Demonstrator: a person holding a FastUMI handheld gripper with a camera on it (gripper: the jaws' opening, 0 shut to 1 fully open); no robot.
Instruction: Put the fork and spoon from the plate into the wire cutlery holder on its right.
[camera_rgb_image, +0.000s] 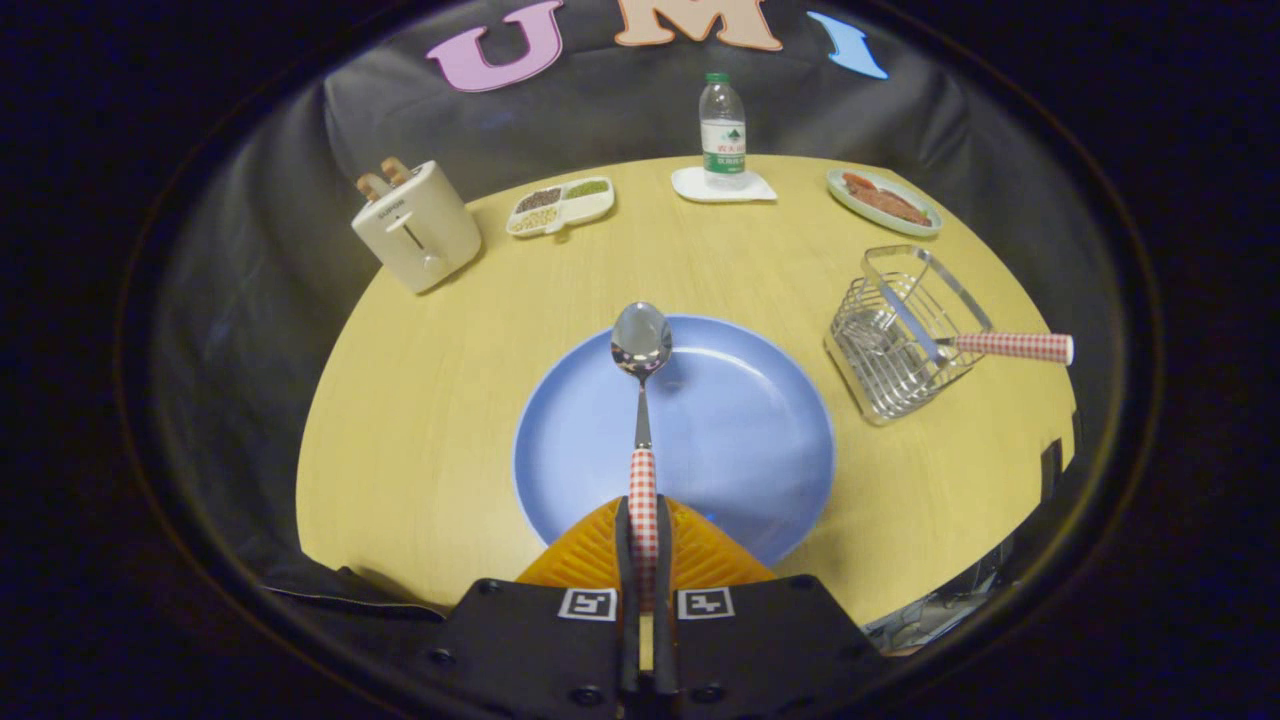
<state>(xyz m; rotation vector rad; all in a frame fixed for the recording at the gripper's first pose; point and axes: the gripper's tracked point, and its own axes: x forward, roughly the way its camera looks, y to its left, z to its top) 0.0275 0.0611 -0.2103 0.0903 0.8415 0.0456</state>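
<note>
- We see the tongs pressed together, pinching the spoon by its checked handle, bowl pointing ahead over the blue plate
- We find the fork lying in the wire cutlery holder, right of the plate
- On the counter beyond: toaster, bottle

My gripper has a black, flat body with angled corners. On its top face I see several small round screws near the edges. Two square markers, each white with a black pattern, sit side by side at the base of the fingers. The fingers have a ribbed surface of fine ridges and narrow toward the tips.
</note>
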